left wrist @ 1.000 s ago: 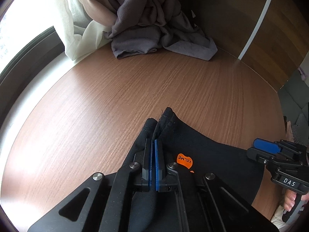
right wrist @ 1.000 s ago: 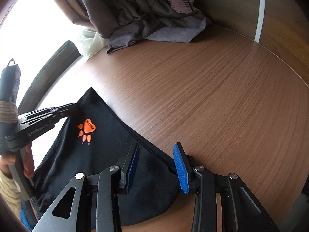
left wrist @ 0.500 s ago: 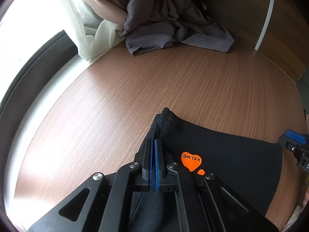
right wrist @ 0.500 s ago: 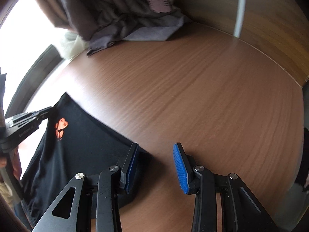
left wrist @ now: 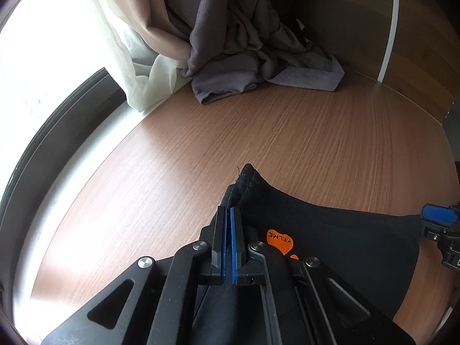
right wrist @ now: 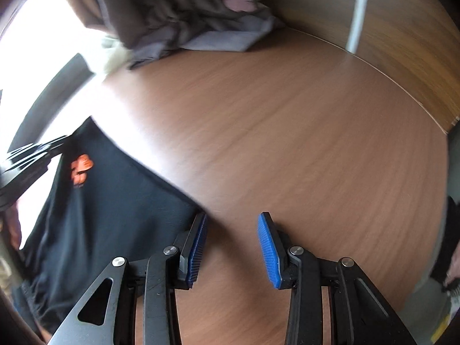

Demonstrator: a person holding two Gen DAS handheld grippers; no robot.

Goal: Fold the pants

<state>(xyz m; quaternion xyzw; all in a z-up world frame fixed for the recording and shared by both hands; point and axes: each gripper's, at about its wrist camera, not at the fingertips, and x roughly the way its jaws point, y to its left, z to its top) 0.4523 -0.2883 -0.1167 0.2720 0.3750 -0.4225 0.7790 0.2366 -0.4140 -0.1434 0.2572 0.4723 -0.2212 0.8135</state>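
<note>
Black pants (left wrist: 339, 238) with an orange heart logo (left wrist: 280, 241) lie on the wooden table's near part. My left gripper (left wrist: 229, 215) is shut on a corner hem of the pants, which sticks out past its blue pads. In the right wrist view the pants (right wrist: 109, 210) spread to the left. My right gripper (right wrist: 232, 227) is open and empty, just right of the pants' edge, its left finger (right wrist: 197, 244) touching or nearly touching the cloth. The right gripper also shows at the right edge of the left wrist view (left wrist: 440, 215).
A round wooden table (left wrist: 258, 132) carries a heap of grey cloth (left wrist: 258, 66) at its far side, under hanging curtains (left wrist: 138, 43). A window sill (left wrist: 57, 149) curves along the left. A wood-panelled wall (right wrist: 402, 43) stands behind.
The right gripper has slid right, off the pants to their edge, still open. The left gripper keeps its grip on the hem and the pants have stretched out flatter.
</note>
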